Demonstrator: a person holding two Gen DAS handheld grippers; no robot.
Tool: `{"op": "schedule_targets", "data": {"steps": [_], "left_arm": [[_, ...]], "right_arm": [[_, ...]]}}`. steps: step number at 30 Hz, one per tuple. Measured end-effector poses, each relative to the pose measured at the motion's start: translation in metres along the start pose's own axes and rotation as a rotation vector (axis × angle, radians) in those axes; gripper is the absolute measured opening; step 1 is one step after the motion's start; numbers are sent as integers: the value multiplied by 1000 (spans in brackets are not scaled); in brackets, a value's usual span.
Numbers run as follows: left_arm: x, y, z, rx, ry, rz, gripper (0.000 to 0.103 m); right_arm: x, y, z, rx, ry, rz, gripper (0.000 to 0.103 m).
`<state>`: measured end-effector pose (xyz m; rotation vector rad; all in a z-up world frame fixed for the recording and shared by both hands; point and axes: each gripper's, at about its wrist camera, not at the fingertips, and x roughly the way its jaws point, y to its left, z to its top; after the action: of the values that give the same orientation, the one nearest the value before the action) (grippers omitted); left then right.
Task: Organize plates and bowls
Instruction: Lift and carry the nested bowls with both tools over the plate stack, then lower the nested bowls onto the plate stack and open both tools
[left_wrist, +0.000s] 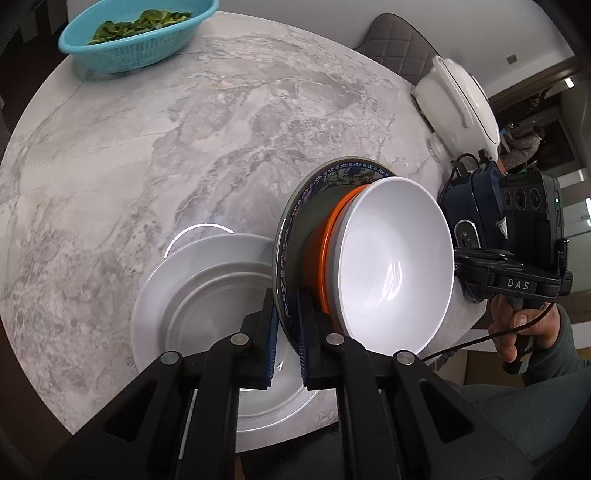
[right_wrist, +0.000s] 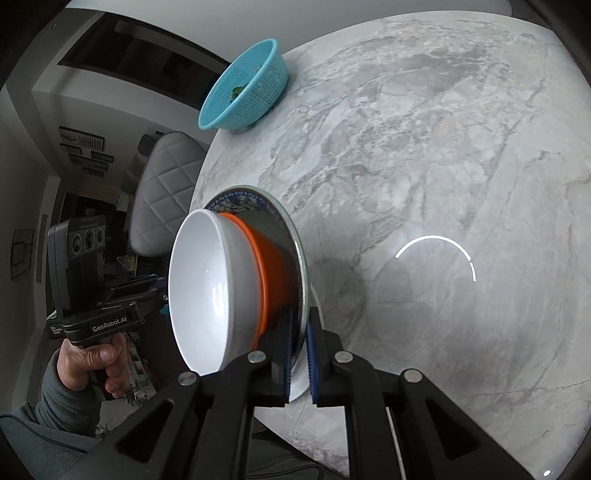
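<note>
Teal basket (left_wrist: 136, 40) of greens (left_wrist: 142, 22) at 11 o'clock on marble table (left_wrist: 184, 147), white cooker (left_wrist: 458, 103) at 2, quilted chair (left_wrist: 400, 46) behind.

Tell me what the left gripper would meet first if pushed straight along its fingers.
Probably the white plates on the marble table, directly beyond the left gripper, which is clamped on the blue-patterned plate; depth is uncertain.
</note>
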<state>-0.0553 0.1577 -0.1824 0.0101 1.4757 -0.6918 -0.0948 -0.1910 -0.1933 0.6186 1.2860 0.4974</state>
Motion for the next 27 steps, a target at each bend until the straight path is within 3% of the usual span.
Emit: {"op": "schedule_targets", "data": {"steps": [12,27], "left_arm": [[-17,65,-73,-138,-1,13,7],[17,89,-90,-162,31,-2,7]], "right_arm": [[61,46,-15,-69,122,22,9],[103,42,-29,-39,180,-37,9]]}}
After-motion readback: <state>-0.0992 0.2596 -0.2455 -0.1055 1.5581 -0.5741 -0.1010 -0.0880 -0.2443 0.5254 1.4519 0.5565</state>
